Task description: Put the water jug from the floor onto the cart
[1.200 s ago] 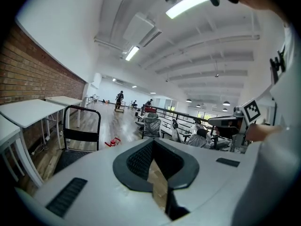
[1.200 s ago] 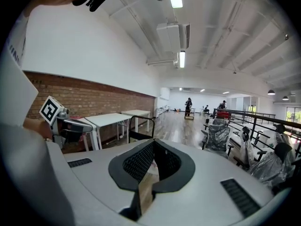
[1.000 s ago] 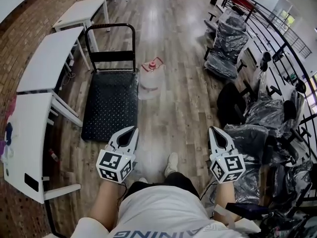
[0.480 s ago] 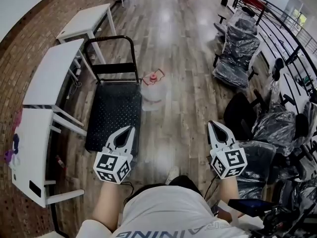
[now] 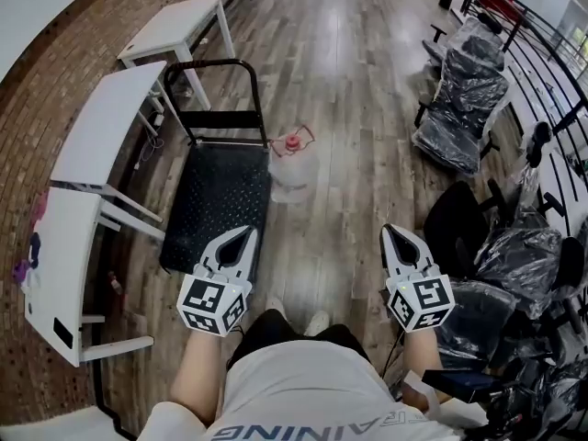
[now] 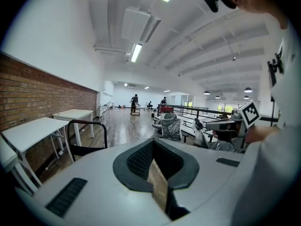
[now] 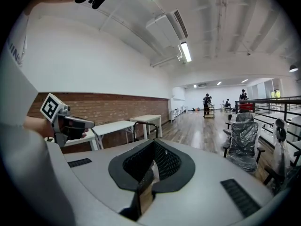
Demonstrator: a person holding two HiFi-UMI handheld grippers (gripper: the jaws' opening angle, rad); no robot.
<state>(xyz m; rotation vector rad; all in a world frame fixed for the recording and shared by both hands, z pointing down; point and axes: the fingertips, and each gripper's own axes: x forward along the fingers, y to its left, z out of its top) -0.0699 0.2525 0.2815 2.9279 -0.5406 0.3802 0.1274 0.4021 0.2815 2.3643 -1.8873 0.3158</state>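
The clear water jug with a red cap stands upright on the wooden floor, touching the right edge of the black flat cart. The cart's handle bar rises at its far end and also shows in the left gripper view. My left gripper is shut and empty, hovering over the cart's near right corner. My right gripper is shut and empty too, out over bare floor to the right. Both are well short of the jug. In the gripper views the jug is hidden behind each gripper's body.
White tables stand along the brick wall on the left, close to the cart. Plastic-wrapped office chairs and a black railing fill the right side. A strip of wooden floor runs between them toward the jug.
The person has stepped forward, so cart and jug sit nearer and more centred in the head view. Both grippers moved along with the body and stayed shut.
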